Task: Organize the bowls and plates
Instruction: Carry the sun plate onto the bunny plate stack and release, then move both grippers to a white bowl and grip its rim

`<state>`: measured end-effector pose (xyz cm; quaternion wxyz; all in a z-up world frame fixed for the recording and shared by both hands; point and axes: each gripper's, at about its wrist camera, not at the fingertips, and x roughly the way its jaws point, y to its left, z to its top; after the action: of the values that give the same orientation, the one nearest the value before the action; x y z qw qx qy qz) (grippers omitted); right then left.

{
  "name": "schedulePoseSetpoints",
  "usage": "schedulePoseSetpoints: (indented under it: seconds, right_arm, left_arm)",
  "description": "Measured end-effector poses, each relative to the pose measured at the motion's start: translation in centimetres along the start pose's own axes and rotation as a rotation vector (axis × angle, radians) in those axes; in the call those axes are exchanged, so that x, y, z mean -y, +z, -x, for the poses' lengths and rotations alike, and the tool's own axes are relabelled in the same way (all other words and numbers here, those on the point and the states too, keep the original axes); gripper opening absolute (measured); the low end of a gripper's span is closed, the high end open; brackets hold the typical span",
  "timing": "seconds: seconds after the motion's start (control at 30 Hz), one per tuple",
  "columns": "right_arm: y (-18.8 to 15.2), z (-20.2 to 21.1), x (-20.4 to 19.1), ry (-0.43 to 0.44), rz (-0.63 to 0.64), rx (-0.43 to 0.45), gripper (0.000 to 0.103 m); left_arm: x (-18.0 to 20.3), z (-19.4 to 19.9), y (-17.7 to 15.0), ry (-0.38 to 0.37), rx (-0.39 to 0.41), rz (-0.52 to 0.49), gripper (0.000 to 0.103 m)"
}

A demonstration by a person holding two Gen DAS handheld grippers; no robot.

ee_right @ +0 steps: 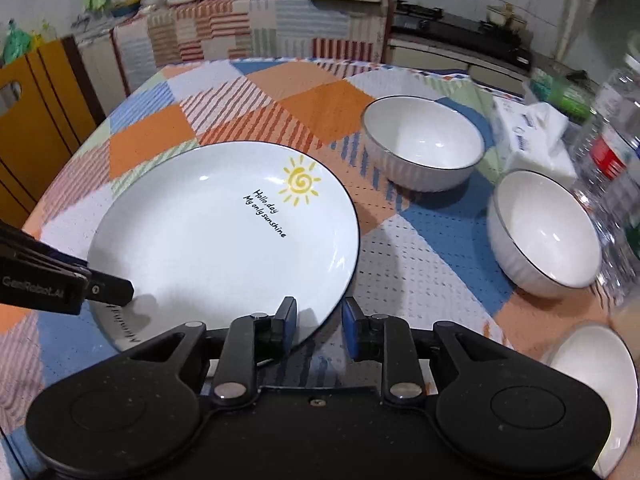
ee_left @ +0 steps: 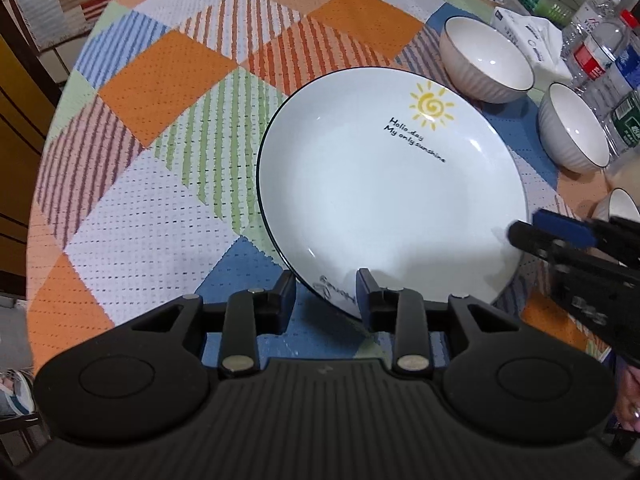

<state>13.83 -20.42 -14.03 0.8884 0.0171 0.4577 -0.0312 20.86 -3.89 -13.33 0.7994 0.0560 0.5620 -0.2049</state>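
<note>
**Plate flanked by both tongs, bowls crowding the far side**

Plate (ee_left: 392, 192) with a yellow sun and black lettering lies flat on the patchwork tablecloth (ee_left: 160, 80). Left gripper (ee_left: 326, 294) has its fingers spread, straddling the plate's near rim without pinching it. Right gripper (ee_right: 319, 326) is likewise spread at the rim's near edge, one finger over the plate, the other over cloth. Beyond the plate sit two white ribbed bowls, the far bowl (ee_right: 424, 148) and the nearer bowl (ee_right: 544, 232), apart from each other and from the plate. A third bowl (ee_right: 596, 384) lies at the table's edge, just beside the right gripper. Water bottles (ee_left: 600, 52) and a tissue pack (ee_right: 528, 136) stand behind the bowls.
</note>
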Motion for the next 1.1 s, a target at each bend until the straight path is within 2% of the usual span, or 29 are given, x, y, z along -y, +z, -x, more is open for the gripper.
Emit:
schedulePoseSetpoints:
  seconds: [0.07,0.13,0.23,0.33,0.57,0.67,0.73,0.83,1.0,1.1]
  right_arm:
    - [-0.7,1.8,0.9,0.052,-0.057,0.027,0.029]
    - [-1.4,3.6,1.5,0.079,-0.052,0.058,0.029]
    - [-2.3,6.0,2.3,0.059,-0.011,0.102,0.03]
    - [-3.4,8.3,3.6,0.073,-0.024,0.138,0.03]
    - [-7.0,12.4,6.3,0.065,0.001,0.192,0.041]
    - [-8.1,13.3,7.2,0.045,0.045,0.2,0.052]
    - [-8.8,13.7,7.9,0.02,0.08,0.208,0.056]
    - [-9.8,13.7,8.8,0.022,0.119,0.174,0.056]
    - [-11.1,13.1,9.8,0.05,0.076,0.147,0.058]
    - [-11.9,11.9,10.5,0.024,0.058,0.125,0.064]
  left_arm:
    - [0.5,1.2,-0.4,0.018,0.014,-0.01,0.032]
    - [1.2,2.5,-0.8,0.025,0.036,-0.02,0.033]
    - [2.3,4.5,-1.4,0.02,0.064,-0.021,0.033]
    - [3.9,6.2,-2.1,0.0,0.095,-0.012,0.034]
    - [8.7,8.4,-4.4,-0.023,0.152,-0.039,0.041]
    - [10.5,8.6,-5.5,-0.043,0.162,-0.06,0.043]
    - [11.5,8.4,-6.1,-0.061,0.169,-0.068,0.047]
    - [12.8,7.8,-6.6,-0.061,0.174,-0.072,0.05]
    - [14.4,6.0,-7.1,-0.057,0.164,-0.074,0.051]
    - [15.5,4.8,-6.8,-0.072,0.157,-0.077,0.054]
